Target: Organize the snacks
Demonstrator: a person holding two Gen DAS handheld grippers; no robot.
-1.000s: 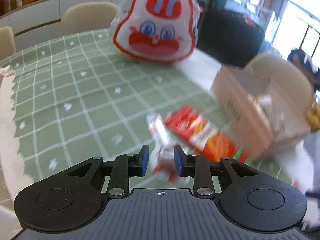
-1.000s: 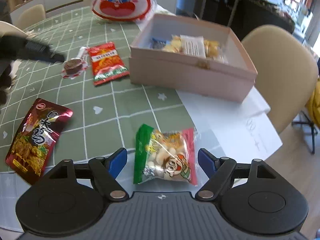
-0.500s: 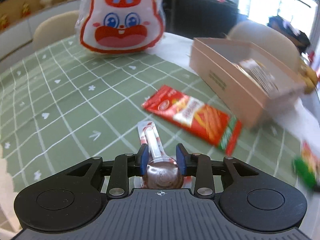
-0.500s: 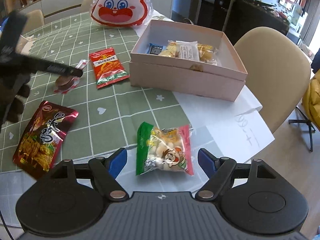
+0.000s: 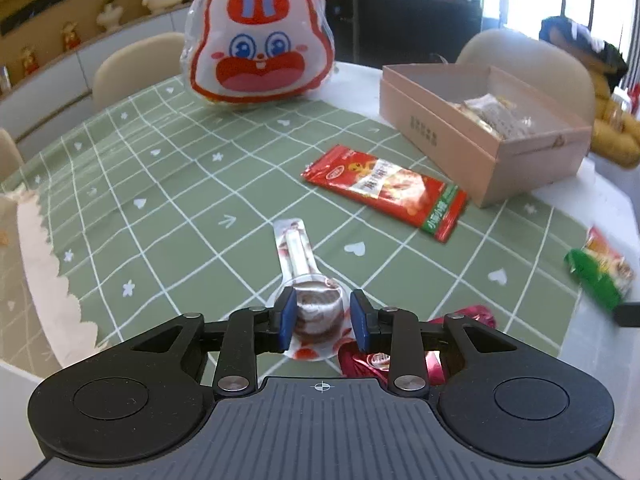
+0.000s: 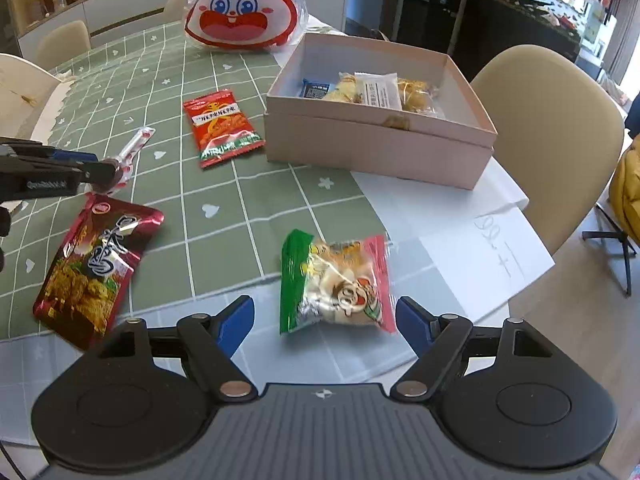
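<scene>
A chocolate lollipop [image 5: 316, 320] in a clear wrapper lies on the green checked cloth, stick pointing away. My left gripper [image 5: 323, 312] straddles its round head and the jaws are closing; a thin gap still shows at the right pad. From the right wrist view the left gripper [image 6: 96, 168] comes in at the left edge over the lollipop [image 6: 132, 146]. My right gripper [image 6: 324, 310] stands open around the near end of a green and pink snack bag [image 6: 336, 276], not touching it. The pink box [image 6: 380, 148] holds several snacks.
A red packet [image 6: 220, 124] lies left of the box and a dark red packet [image 6: 96, 260] lies under the left gripper's side. A bunny-face bag [image 6: 244, 4] stands at the back. White paper [image 6: 492, 248] hangs over the table edge by a beige chair [image 6: 548, 120].
The left gripper swung right and came down over the lollipop, so its head now sits between the pads. The right gripper and its snack bag stayed put.
</scene>
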